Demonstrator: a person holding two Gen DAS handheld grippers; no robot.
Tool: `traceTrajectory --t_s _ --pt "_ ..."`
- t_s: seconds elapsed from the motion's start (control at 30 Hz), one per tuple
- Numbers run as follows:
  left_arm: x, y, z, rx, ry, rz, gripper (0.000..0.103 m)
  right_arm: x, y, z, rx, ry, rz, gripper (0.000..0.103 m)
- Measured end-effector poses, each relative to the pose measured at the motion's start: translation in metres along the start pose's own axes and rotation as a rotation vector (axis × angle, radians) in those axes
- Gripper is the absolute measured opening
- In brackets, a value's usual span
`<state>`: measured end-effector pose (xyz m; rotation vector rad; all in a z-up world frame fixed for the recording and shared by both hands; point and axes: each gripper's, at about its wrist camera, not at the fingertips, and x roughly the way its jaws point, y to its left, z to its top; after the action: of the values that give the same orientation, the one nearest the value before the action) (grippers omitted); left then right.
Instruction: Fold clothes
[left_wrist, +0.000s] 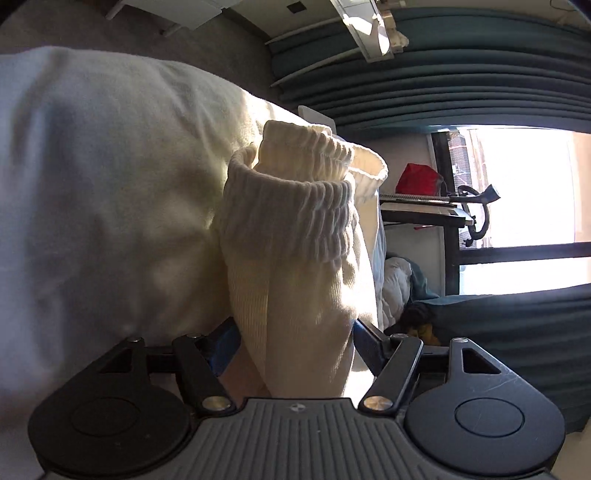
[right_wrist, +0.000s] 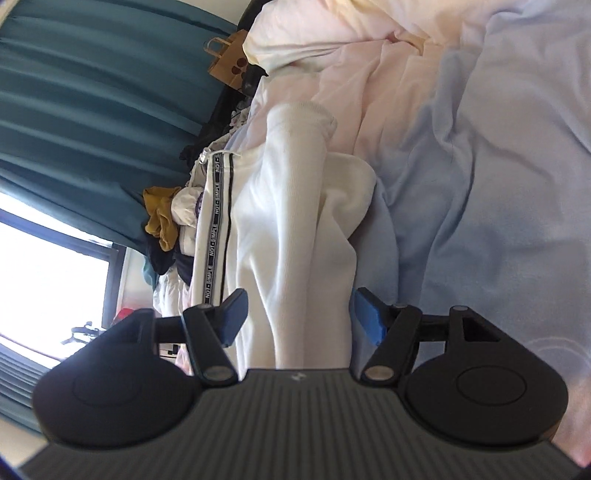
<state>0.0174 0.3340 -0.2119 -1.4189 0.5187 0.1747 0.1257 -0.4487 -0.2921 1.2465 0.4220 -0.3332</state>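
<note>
Teal curtains (right_wrist: 92, 92) hang beside a bright window (left_wrist: 524, 184). A brown paper bag (right_wrist: 227, 61) sits by the curtain, a red bag (left_wrist: 421, 179) on a dark desk (left_wrist: 421, 214) near the glass. Pale blue bedsheet (right_wrist: 480, 221) and a rumpled pinkish duvet (right_wrist: 369, 55) cover the bed.

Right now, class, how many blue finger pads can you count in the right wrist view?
2: one pad left of the white garment, the other to its right. The garment partly hides both.
</note>
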Motion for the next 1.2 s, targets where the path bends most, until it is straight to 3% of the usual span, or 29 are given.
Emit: traceTrajectory --t_s 0.2,0.33,0.4,0.43,0.47,0.53,0.6,0.67,0.9,1.0,1.2 --pt "0.034 -0.005 0.010 0.069 -0.028 -0.046 0.063 0.032 -0.003 0.002 -0.061 -0.031 0.008 0.067" --pt "0.049 -0.008 0.014 0.088 -0.044 -0.036 0.049 0.042 0.001 0.007 -0.066 -0.101 0.034 0.065" --pt "0.051 -0.009 0.015 0.079 -0.047 -0.035 0.036 0.044 0.005 0.008 -0.073 -0.145 -0.001 0.053" --pt "0.051 -0.012 0.016 0.084 -0.045 -0.035 0.027 0.044 0.005 0.010 -0.077 -0.170 -0.013 0.037" --pt "0.050 -0.013 0.018 0.081 -0.043 -0.047 0.020 0.045 0.005 0.012 -0.080 -0.179 -0.011 0.029" --pt "0.047 -0.015 0.022 0.074 -0.039 -0.071 0.013 0.047 0.003 0.013 -0.070 -0.179 -0.015 0.019" --pt "0.044 -0.010 0.028 -0.006 -0.015 -0.094 0.011 0.040 0.007 0.014 -0.057 -0.189 -0.035 0.015" --pt "0.032 -0.014 0.034 -0.001 -0.006 -0.092 0.008 0.024 0.011 0.014 -0.034 -0.203 -0.021 0.013" --pt "-0.040 -0.046 0.047 0.109 -0.010 -0.044 0.007 -0.058 0.008 0.018 0.017 -0.190 0.025 0.011" --pt "-0.073 -0.043 0.053 0.121 0.015 0.013 0.008 -0.092 -0.001 0.015 0.031 -0.180 0.017 0.011" --pt "-0.122 -0.012 0.048 0.126 0.056 0.090 0.008 -0.139 -0.044 0.005 0.139 -0.069 -0.064 0.011"
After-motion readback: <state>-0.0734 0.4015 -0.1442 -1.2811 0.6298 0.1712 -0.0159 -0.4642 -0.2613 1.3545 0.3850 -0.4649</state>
